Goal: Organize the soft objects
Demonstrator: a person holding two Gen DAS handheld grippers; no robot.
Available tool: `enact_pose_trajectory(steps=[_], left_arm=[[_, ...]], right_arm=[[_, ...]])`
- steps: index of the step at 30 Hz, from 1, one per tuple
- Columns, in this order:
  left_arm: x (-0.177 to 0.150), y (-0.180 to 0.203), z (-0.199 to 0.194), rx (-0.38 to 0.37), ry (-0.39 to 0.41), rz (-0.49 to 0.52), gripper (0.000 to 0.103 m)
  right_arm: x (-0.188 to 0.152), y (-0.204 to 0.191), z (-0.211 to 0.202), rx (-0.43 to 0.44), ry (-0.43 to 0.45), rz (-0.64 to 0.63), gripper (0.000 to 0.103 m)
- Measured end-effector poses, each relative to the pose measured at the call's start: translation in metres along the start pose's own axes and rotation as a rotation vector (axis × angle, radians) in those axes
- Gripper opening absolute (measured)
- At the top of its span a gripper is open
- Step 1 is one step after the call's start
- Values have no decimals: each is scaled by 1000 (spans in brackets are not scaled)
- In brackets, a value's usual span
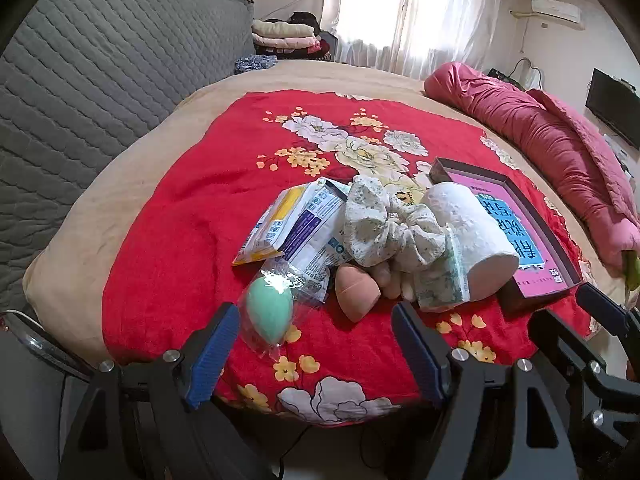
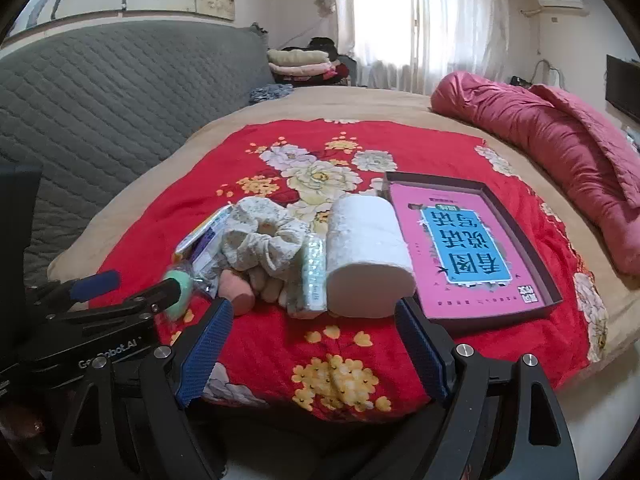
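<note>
A pile of soft things lies on a red floral blanket: a green sponge in a clear bag, a peach sponge, a floral scrunchie, a white paper roll, a tissue pack and flat wipe packets. A shallow dark box with a pink and blue book inside lies to the right. My left gripper is open, just before the sponges. My right gripper is open, in front of the paper roll and box.
The bed has a grey quilted headboard on the left and a rolled pink duvet on the right. Folded clothes are stacked at the far end by the curtained window. The left gripper's fingers show in the right wrist view.
</note>
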State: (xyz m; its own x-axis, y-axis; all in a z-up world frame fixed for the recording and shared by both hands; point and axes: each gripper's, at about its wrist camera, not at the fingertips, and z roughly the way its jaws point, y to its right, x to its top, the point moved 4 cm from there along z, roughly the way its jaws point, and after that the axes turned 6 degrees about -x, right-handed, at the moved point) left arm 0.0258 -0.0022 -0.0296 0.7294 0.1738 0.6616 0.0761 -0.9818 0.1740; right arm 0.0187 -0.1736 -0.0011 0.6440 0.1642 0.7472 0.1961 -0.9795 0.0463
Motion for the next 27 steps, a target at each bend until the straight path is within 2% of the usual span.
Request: enact_pose_trajectory(steps=[27], left_arm=[[0, 5, -2, -13, -2, 8, 78]], right_arm=[[1, -1, -1, -4, 2, -11, 84]])
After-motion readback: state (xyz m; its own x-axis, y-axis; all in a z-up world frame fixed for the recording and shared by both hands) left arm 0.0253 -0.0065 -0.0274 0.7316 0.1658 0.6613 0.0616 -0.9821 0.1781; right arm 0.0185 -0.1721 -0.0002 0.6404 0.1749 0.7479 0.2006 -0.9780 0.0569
